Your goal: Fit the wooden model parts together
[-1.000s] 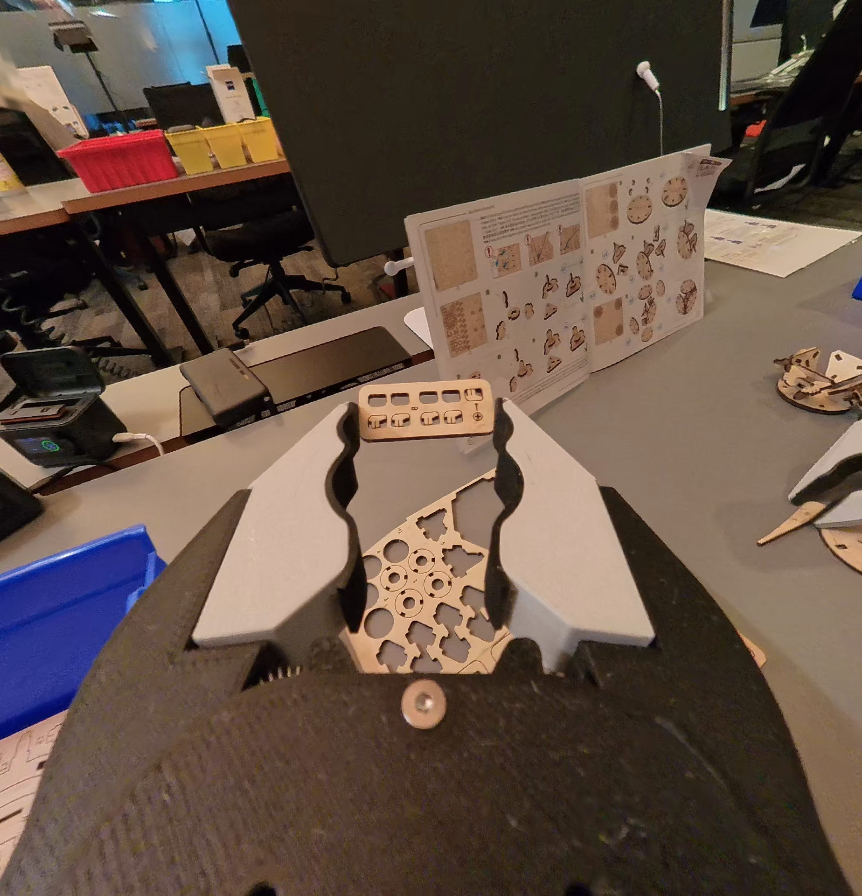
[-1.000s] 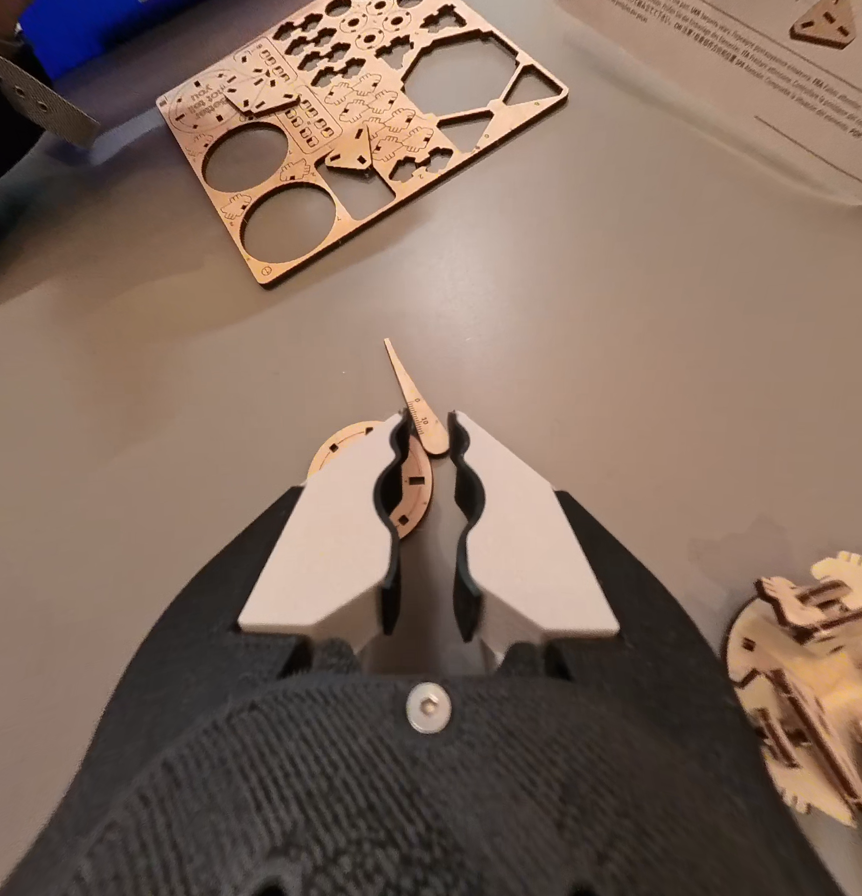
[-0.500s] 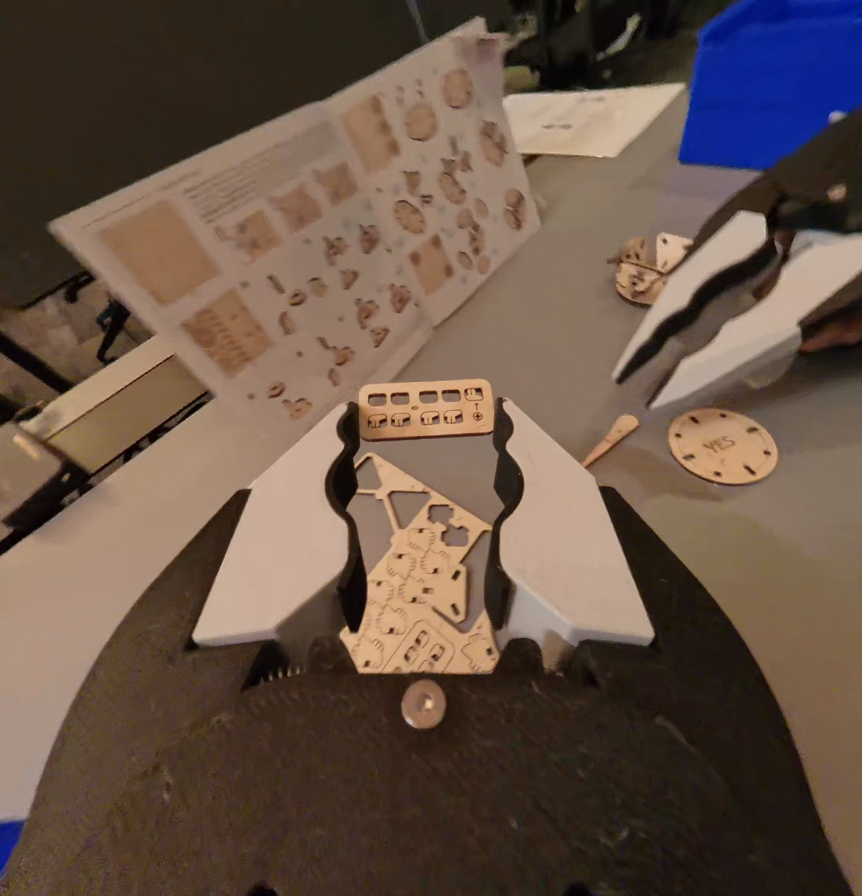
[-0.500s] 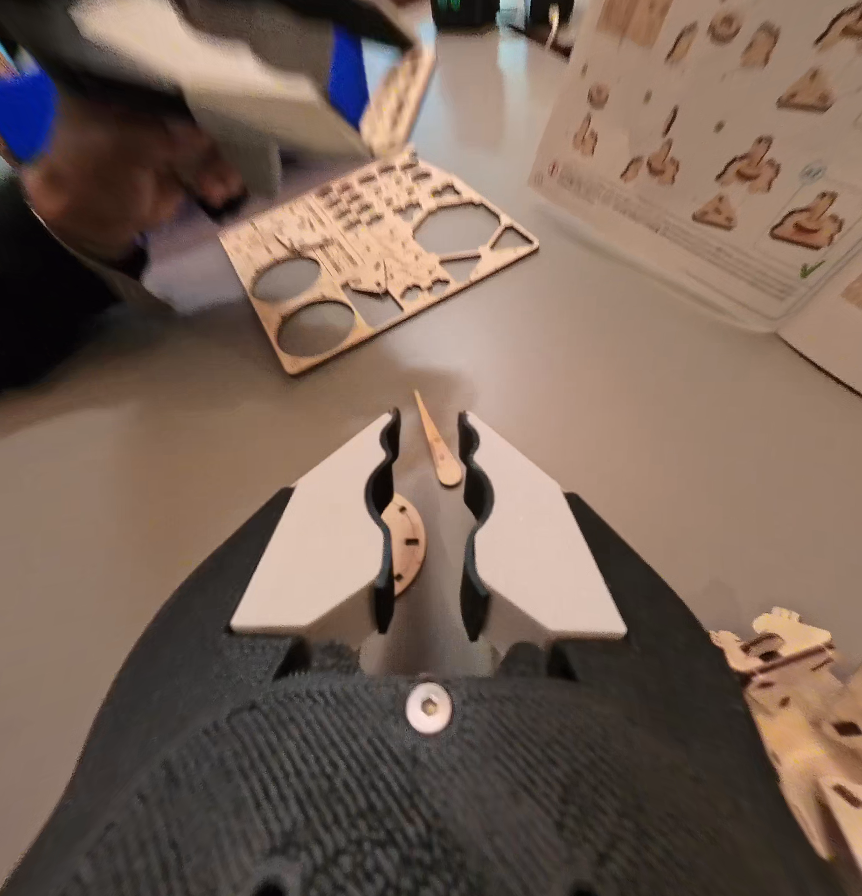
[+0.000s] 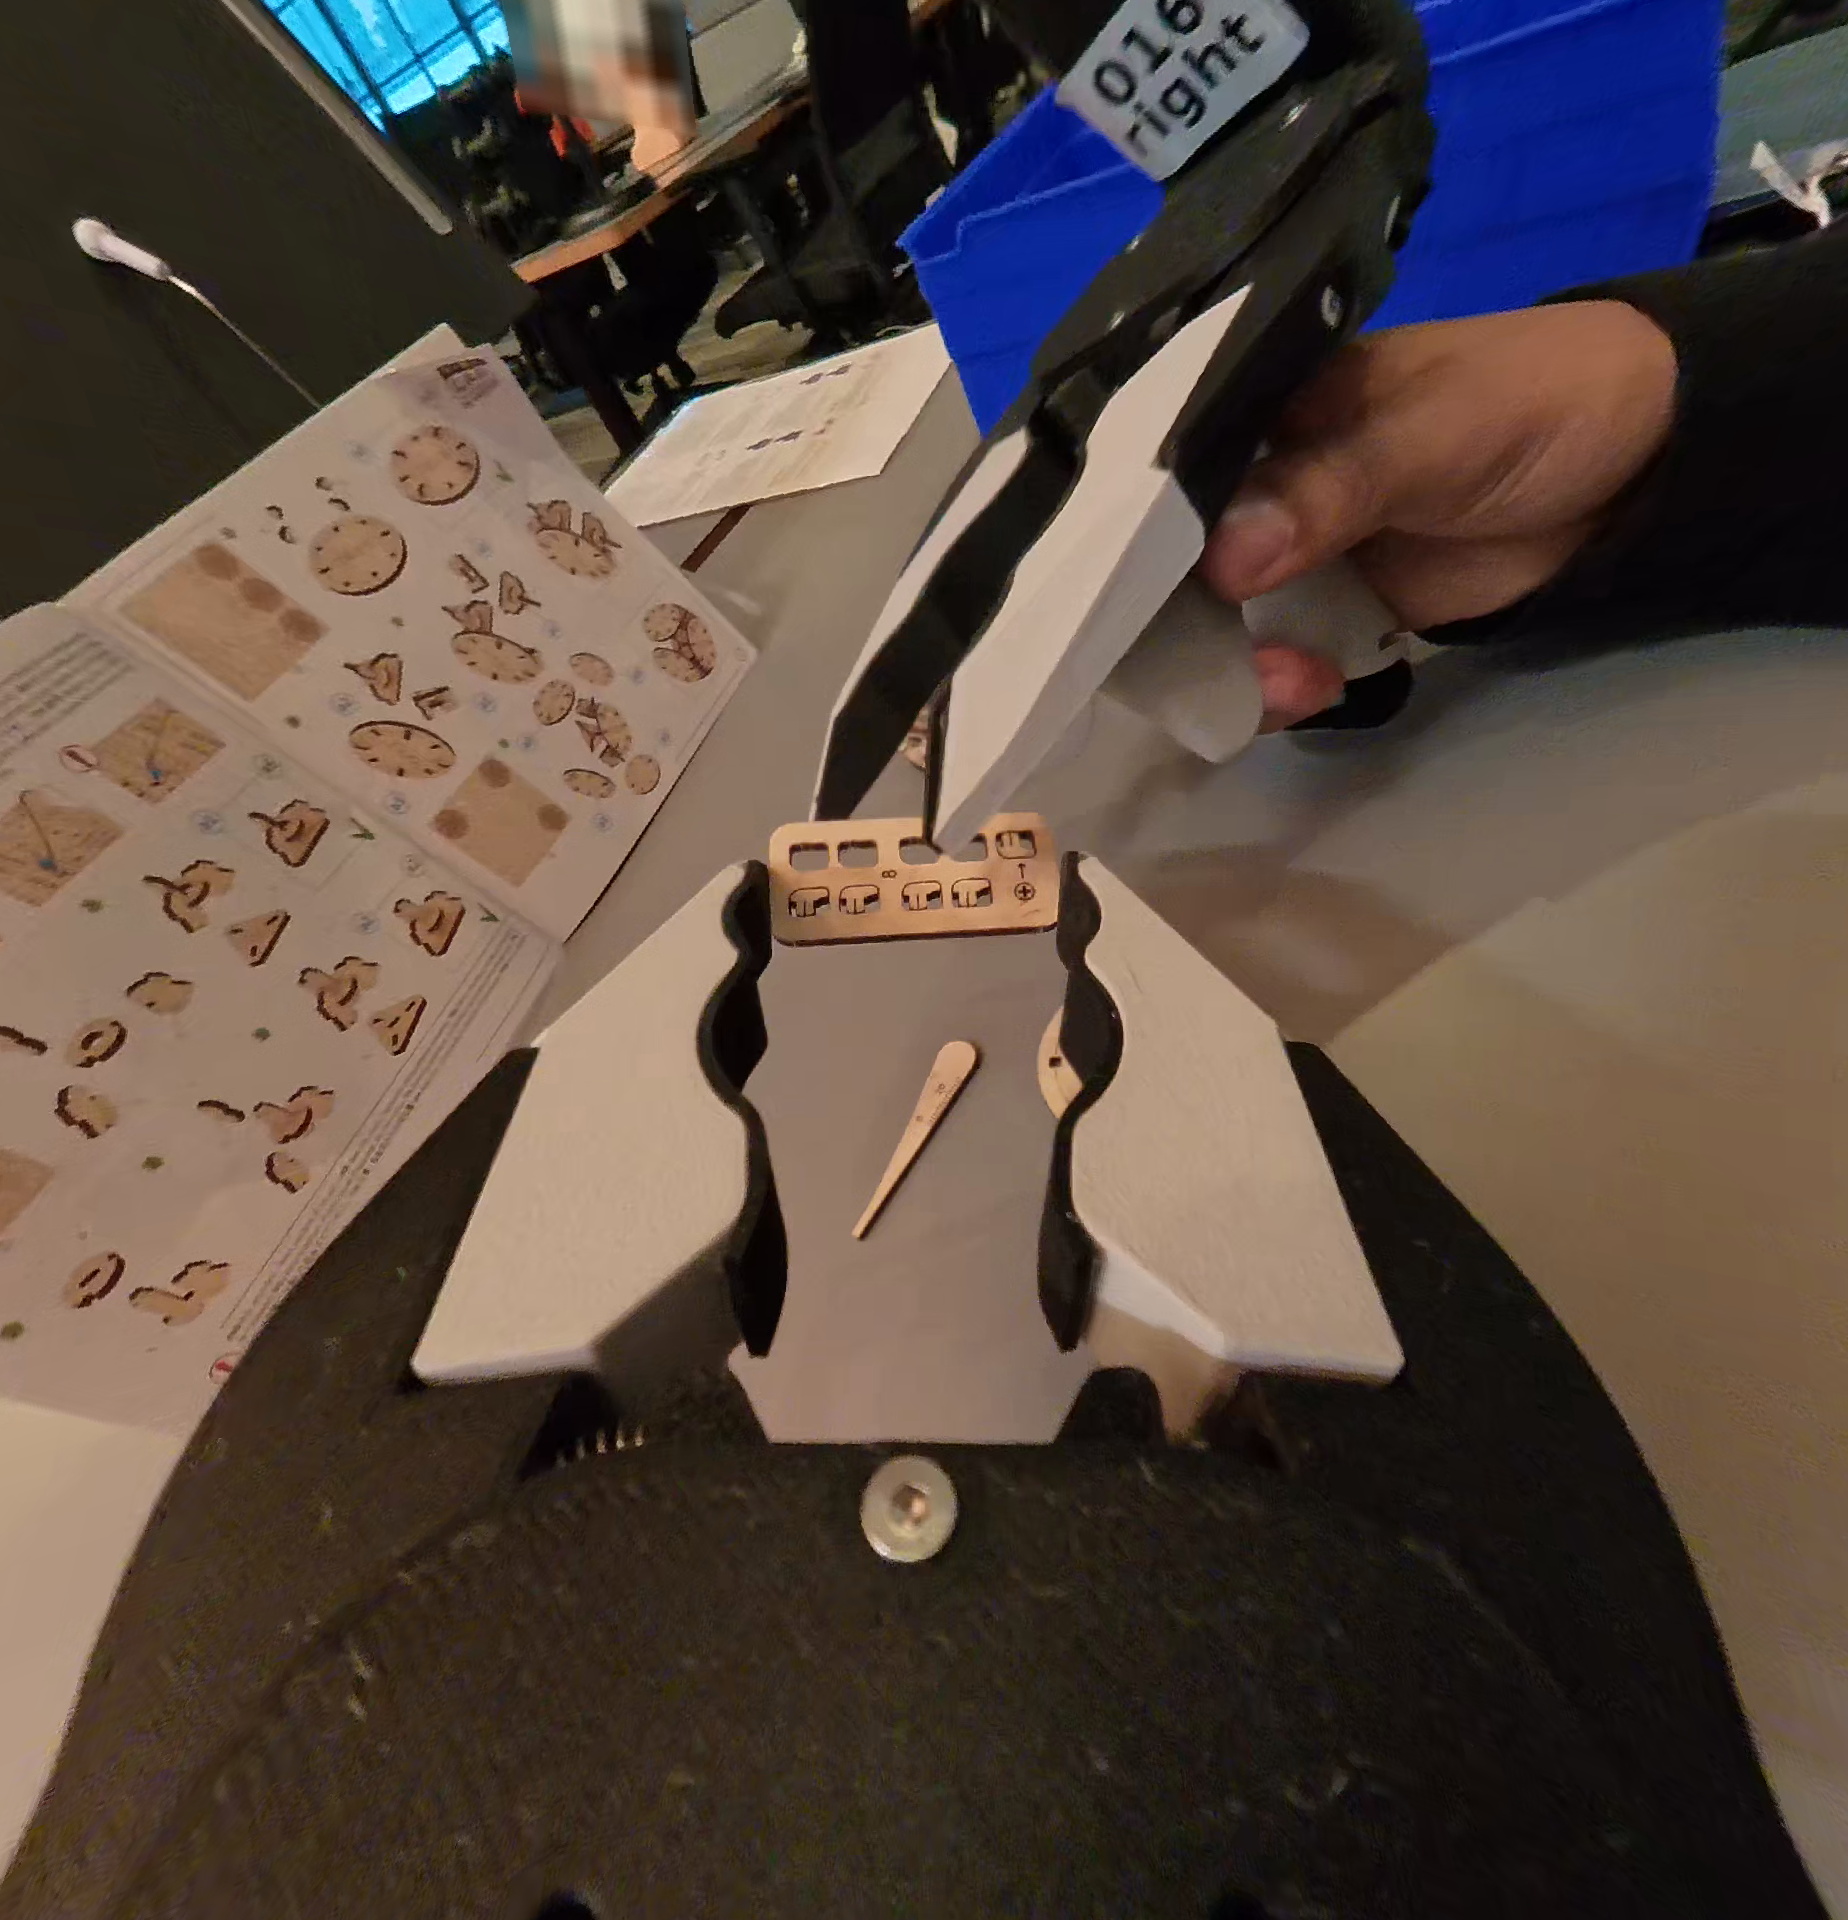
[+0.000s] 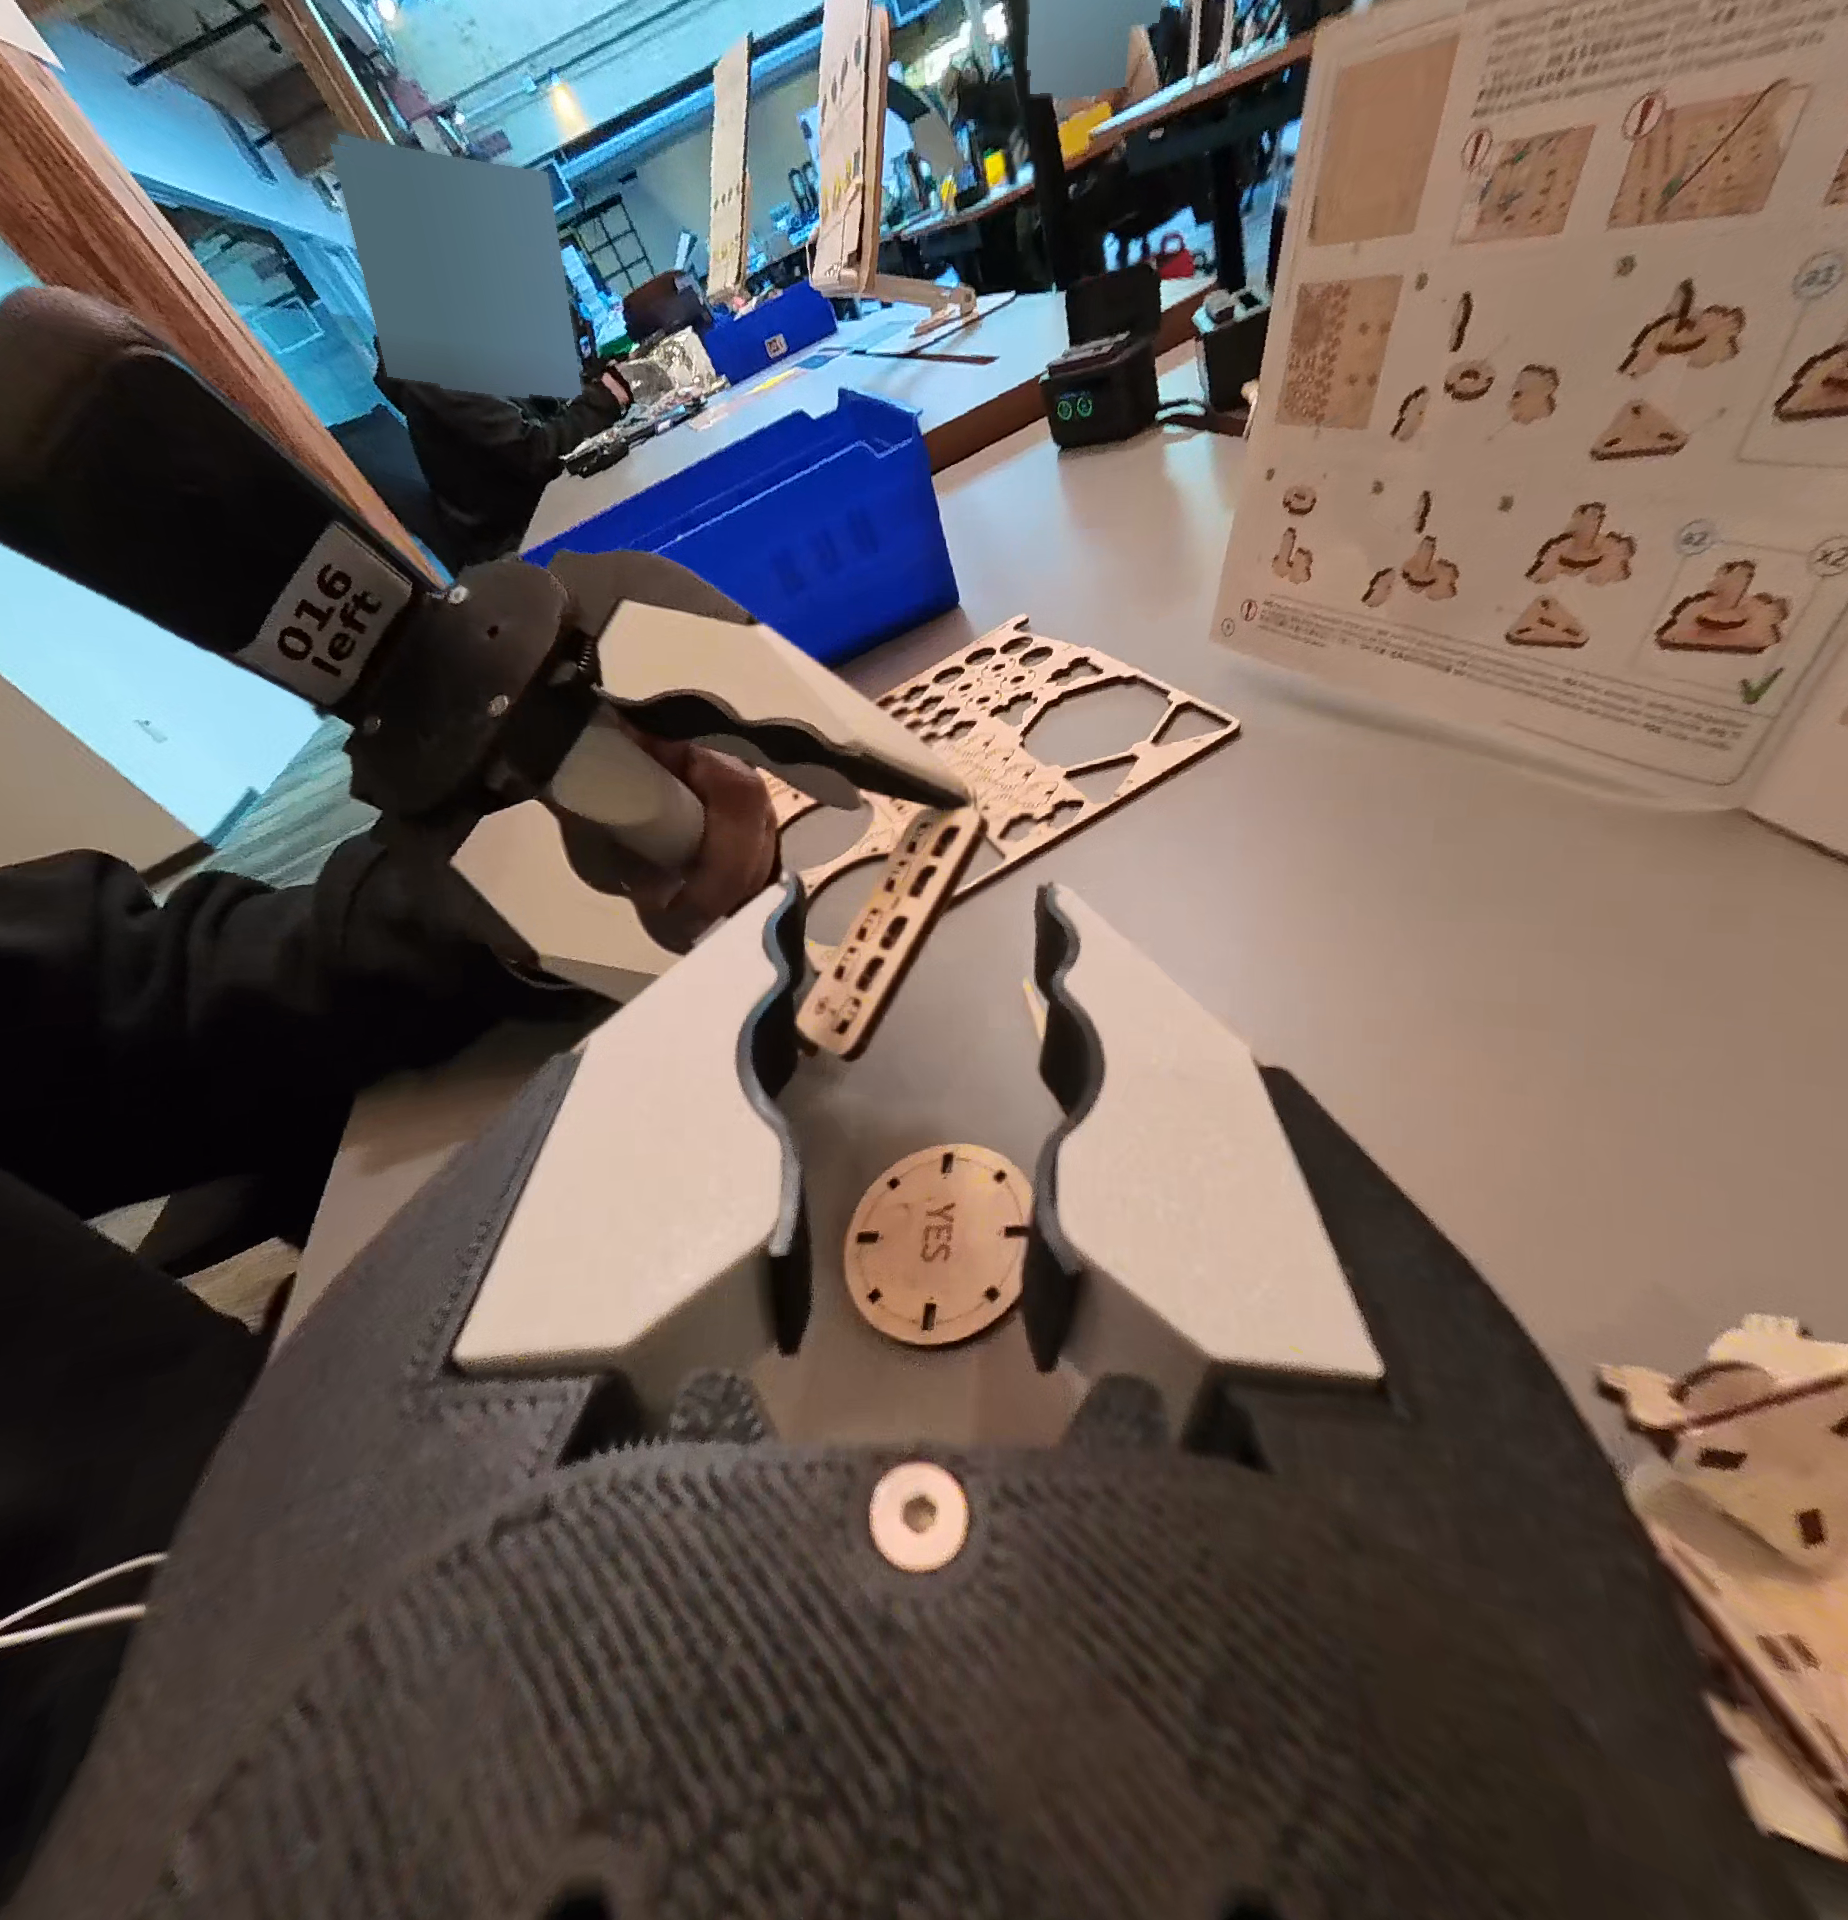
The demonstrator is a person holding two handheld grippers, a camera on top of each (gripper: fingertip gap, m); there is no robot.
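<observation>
wooden disc (image 5: pixel 1057 1070) mostly hidden

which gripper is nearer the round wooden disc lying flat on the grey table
Right. The right gripper hangs open just above the round wooden disc, which shows between its fingers. The left gripper, clamped on a small slotted wooden strip, is farther off to the side.

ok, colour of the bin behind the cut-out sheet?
Blue bin; clearest in the right wrist view.

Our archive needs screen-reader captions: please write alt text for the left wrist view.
The left gripper pinches a small slotted wooden strip by its ends, while the right gripper reaches to its top edge; a wooden pointer lies on the grey table.
</observation>
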